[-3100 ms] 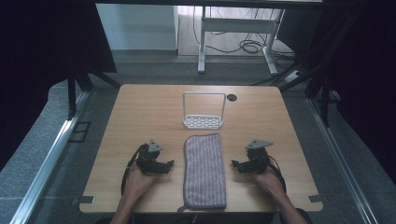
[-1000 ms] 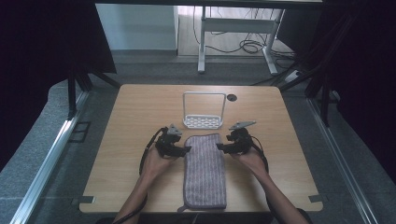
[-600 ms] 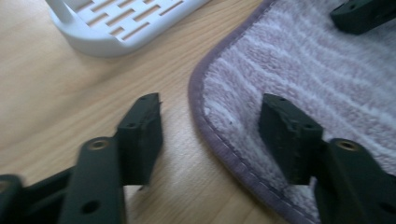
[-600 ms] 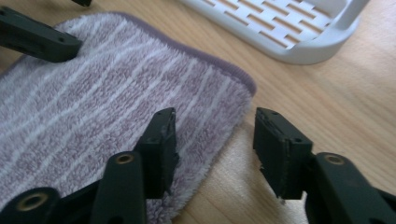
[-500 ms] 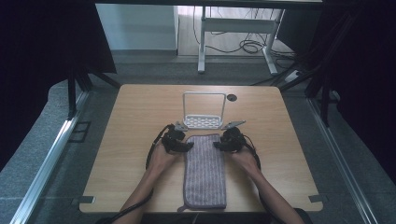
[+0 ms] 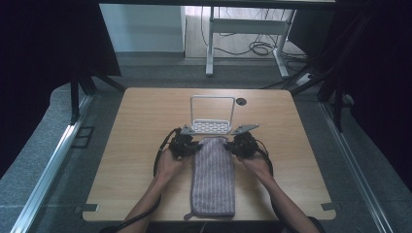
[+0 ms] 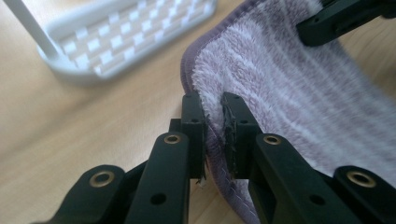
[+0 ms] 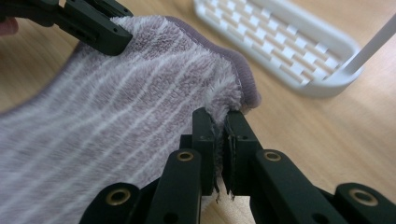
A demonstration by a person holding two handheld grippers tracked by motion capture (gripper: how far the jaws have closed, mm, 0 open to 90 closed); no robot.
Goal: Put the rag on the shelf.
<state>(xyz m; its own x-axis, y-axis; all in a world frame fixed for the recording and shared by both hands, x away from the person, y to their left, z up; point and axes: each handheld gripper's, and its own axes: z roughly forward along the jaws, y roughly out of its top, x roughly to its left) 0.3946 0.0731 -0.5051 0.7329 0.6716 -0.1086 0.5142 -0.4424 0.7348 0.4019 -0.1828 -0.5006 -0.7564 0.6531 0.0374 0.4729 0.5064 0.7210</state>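
A: High view?
B: Striped purple fleece towel (image 6: 213,182) lies centre frame; left gripper (image 6: 194,147) and right gripper (image 6: 230,146) meet its top corners below the white perforated plastic rack (image 6: 212,125).

A: Left gripper view?
B: Jaws clamped on the towel's edge (image 7: 212,116), centre.

A: Right gripper view?
B: Jaws pinching its corner (image 8: 229,100).

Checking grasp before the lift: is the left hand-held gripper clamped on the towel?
Yes, the left hand-held gripper pinches the towel edge between its jaws.
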